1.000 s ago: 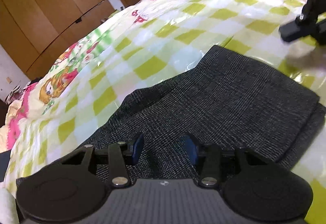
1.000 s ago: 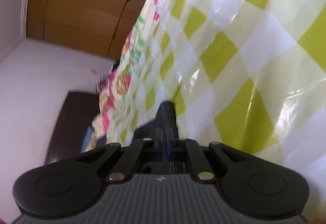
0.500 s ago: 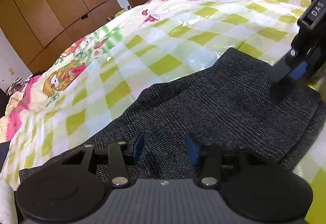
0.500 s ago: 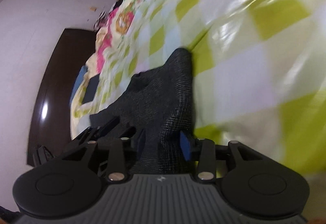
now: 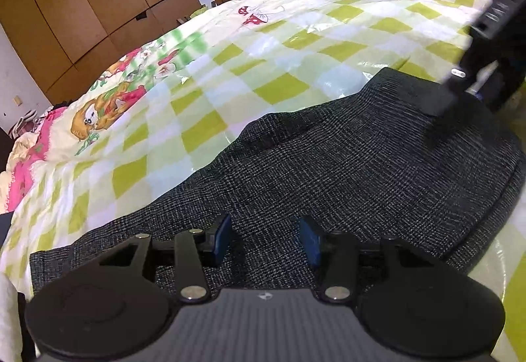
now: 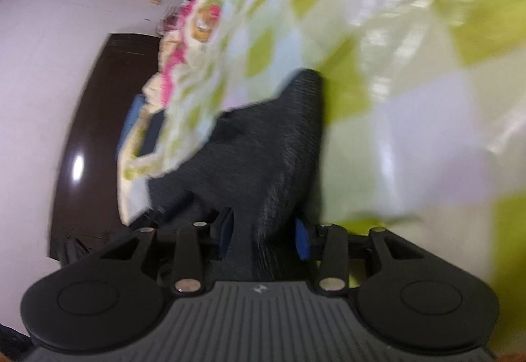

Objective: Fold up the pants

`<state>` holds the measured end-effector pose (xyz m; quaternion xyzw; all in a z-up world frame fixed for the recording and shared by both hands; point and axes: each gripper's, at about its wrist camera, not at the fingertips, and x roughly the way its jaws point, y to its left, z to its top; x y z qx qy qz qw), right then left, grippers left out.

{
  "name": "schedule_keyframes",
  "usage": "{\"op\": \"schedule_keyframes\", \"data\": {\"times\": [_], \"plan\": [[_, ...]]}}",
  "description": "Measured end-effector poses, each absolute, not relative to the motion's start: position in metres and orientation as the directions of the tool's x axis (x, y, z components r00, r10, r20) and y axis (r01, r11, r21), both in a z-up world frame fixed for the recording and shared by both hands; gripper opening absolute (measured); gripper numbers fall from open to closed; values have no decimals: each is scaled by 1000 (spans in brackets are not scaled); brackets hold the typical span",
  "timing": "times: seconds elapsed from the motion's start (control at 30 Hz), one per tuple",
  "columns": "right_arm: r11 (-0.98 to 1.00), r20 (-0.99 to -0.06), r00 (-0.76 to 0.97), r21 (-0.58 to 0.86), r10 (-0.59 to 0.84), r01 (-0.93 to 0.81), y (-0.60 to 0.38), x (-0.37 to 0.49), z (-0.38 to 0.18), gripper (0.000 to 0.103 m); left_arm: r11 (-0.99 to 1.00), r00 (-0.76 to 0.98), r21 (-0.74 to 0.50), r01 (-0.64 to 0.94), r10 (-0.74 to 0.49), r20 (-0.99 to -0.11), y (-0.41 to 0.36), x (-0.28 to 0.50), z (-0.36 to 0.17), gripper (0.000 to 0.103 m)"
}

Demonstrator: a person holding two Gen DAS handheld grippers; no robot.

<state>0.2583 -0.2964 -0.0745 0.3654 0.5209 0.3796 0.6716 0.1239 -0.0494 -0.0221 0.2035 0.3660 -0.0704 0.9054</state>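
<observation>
The dark grey woven pants (image 5: pixel 345 171) lie on the bed's checked cover (image 5: pixel 279 43), in the lower centre of the frame. They look soft and floppy; better to take the folded edge. Left claw (image 5: pixel 264 240) is spread above them. Right claw (image 6: pixel 264 235) is spread around a fold.

The left gripper (image 5: pixel 264 238) hangs low over the pants (image 5: pixel 345 171), above their near edge, with its two blue-padded fingers (image 5: pixel 221 240) spread wide apart and nothing between them. The right gripper (image 6: pixel 264 235) is at the far right corner of the pants, as the left wrist view shows, where its dark body comes down steeply onto the cloth. Its jaws are parted too, and a raised ridge of the pants lies between the pads; the view is blurred.
</observation>
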Motion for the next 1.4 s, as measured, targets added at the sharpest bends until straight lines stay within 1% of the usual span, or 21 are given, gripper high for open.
{"op": "schedule_keyframes", "data": {"times": [0.17, 0.23, 0.3, 0.43, 0.57, 0.6, 0.7, 0.73, 0.77, 0.8, 0.83, 0.87, 0.9, 0.93, 0.97, 1.03, 1.1, 1.2, 1.27, 1.3, 1.4], "plan": [[422, -397, 182, 899, 899, -122, -322, 255, -77, 40, 901, 735, 341, 269, 37, -677, -43, 126, -18, 60], [445, -419, 210, 890, 883, -98, -339, 249, -79, 35, 907, 732, 332, 260, 39, -680, -38, 128, -19, 60], [486, -445, 260, 866, 857, -116, -346, 249, -75, 36, 909, 726, 327, 260, 40, -687, -37, 130, -22, 60], [449, -397, 272, 879, 876, -162, -324, 280, -83, 38, 903, 727, 340, 261, 48, -685, -41, 133, -25, 60], [413, -386, 176, 898, 906, -154, -294, 313, -92, 38, 902, 721, 337, 269, 44, -692, -43, 134, -25, 60], [413, -389, 154, 893, 908, -177, -292, 310, -85, 41, 901, 720, 339, 271, 44, -692, -43, 134, -25, 60], [314, -308, 67, 905, 949, -288, -300, 288, -52, 41, 903, 719, 331, 276, 35, -694, -41, 133, -24, 61], [301, -300, 57, 893, 952, -335, -303, 280, -42, 42, 903, 722, 330, 276, 32, -692, -40, 133, -24, 62], [320, -320, 64, 871, 945, -373, -304, 275, -36, 44, 901, 725, 334, 276, 33, -688, -40, 133, -24, 63], [383, -380, 91, 834, 921, -397, -302, 273, -37, 51, 899, 728, 338, 278, 33, -685, -41, 133, -25, 63], [467, -463, 109, 799, 880, -379, -296, 276, -48, 55, 897, 729, 342, 279, 33, -683, -41, 133, -26, 64], [501, -501, 93, 802, 861, -326, -290, 280, -62, 55, 895, 731, 348, 278, 38, -682, -42, 134, -26, 64], [507, -501, 93, 823, 860, -255, -284, 282, -78, 47, 895, 733, 353, 274, 44, -679, -43, 135, -26, 64], [500, -488, 111, 840, 866, -211, -280, 280, -84, 26, 893, 737, 362, 268, 52, -674, -43, 135, -25, 64], [494, -482, 110, 848, 869, -191, -276, 277, -84, 16, 889, 744, 379, 258, 68, -665, -42, 134, -25, 64], [479, -456, 147, 851, 878, -215, -280, 264, -70, 13, 883, 749, 409, 232, 106, -654, -38, 135, -26, 64], [427, -396, 182, 886, 900, -182, -291, 252, -64, 9, 884, 742, 408, 226, 115, -661, -34, 139, -29, 66], [381, -338, 251, 913, 907, -149, -307, 233, -62, 8, 885, 742, 405, 231, 108, -661, -46, 143, -32, 64], [363, -318, 292, 924, 902, -117, -320, 228, -67, 8, 882, 739, 404, 243, 102, -666, -60, 144, -35, 54], [357, -312, 316, 929, 896, -98, -323, 228, -68, 8, 880, 738, 401, 255, 91, -669, -68, 144, -35, 51], [382, -333, 376, 922, 865, -60, -356, 220, -67, 8, 872, 745, 388, 299, 41, -666, -94, 142, -35, 50]]}}
